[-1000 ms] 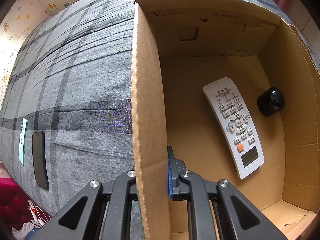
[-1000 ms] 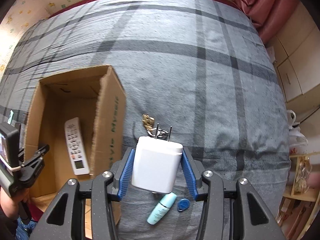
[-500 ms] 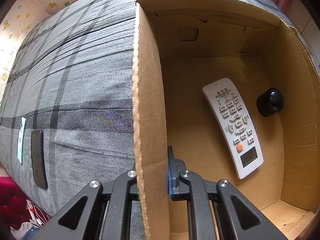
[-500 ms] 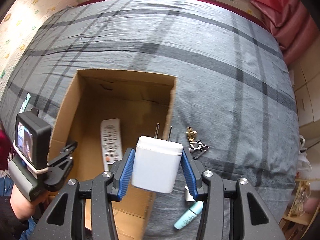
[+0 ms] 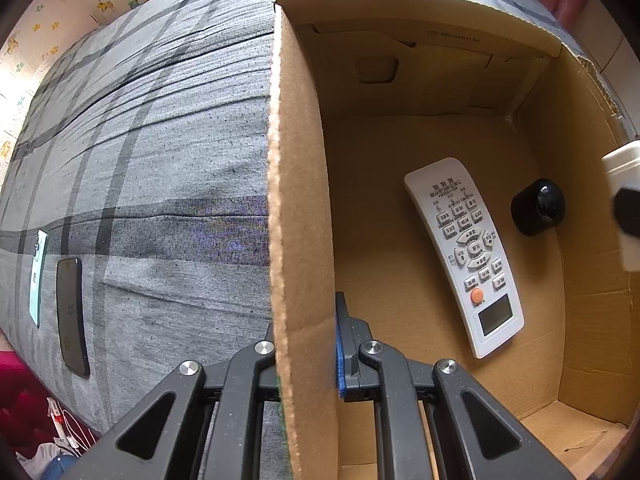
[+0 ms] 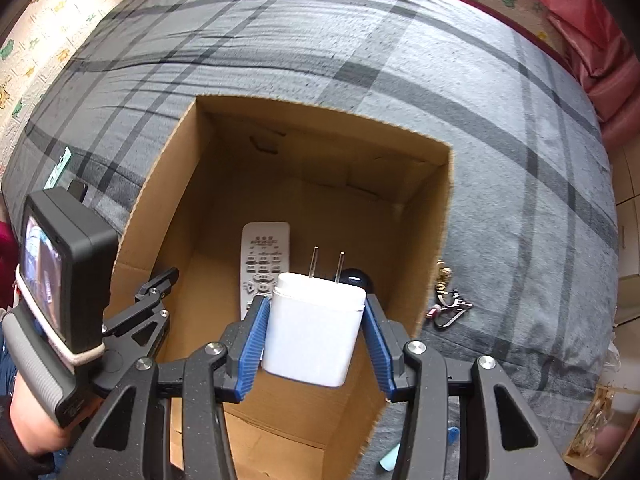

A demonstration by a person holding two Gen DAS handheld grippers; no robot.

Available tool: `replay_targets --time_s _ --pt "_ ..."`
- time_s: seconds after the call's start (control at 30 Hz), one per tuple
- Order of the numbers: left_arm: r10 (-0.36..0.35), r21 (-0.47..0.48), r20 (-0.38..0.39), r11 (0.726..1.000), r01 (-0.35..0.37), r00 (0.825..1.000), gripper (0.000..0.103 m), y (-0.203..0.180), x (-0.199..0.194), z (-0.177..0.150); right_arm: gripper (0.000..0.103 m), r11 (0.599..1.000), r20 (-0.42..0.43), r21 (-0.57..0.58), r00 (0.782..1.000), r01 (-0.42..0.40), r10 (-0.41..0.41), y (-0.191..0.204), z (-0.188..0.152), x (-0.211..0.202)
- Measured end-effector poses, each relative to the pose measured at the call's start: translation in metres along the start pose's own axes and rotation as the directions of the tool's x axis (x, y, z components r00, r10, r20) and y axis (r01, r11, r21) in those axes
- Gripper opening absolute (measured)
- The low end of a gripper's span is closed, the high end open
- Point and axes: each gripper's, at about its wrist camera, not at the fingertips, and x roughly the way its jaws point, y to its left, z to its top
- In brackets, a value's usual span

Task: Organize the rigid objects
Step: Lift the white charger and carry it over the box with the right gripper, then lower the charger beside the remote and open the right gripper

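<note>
Jaws: right gripper (image 6: 314, 326) clamps white two-prong charger (image 6: 314, 330); left gripper (image 5: 306, 354) pinches cardboard box (image 5: 298, 200) wall

left view close at box wall (image 5: 300, 200), right view above, both into box
</note>
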Motion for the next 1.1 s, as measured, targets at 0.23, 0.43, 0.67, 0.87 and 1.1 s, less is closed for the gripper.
replay_targets --time_s 0.23,0.43,0.67,0.87,1.1 --pt "-0.002 0.001 0.001 1.0 0.002 1.0 0.013 0.001 0.0 -0.001 0.05 1.0 -0.03 -0.015 0.999 -0.011 0.011 0.012 0.004 0.025" --pt "0.0 0.002 0.003 1.0 0.0 1.0 0.013 0.002 0.0 -0.001 0.05 1.0 -0.058 -0.012 0.998 -0.015 0.014 0.017 0.005 0.048" --pt "0.002 0.0 0.003 1.0 -0.002 1.0 0.013 0.001 0.0 0.0 0.05 1.0 -0.087 -0.003 0.996 -0.022 0.022 0.017 0.001 0.07" --pt "0.004 0.001 0.004 1.0 -0.004 1.0 0.013 0.001 0.0 -0.001 0.05 1.0 -0.097 0.003 0.995 -0.022 0.022 0.017 -0.002 0.078" --pt "0.008 0.001 0.002 1.0 -0.008 1.0 0.013 0.0 -0.001 0.0 0.05 1.0 -0.102 0.008 0.995 -0.023 0.024 0.016 -0.002 0.079"
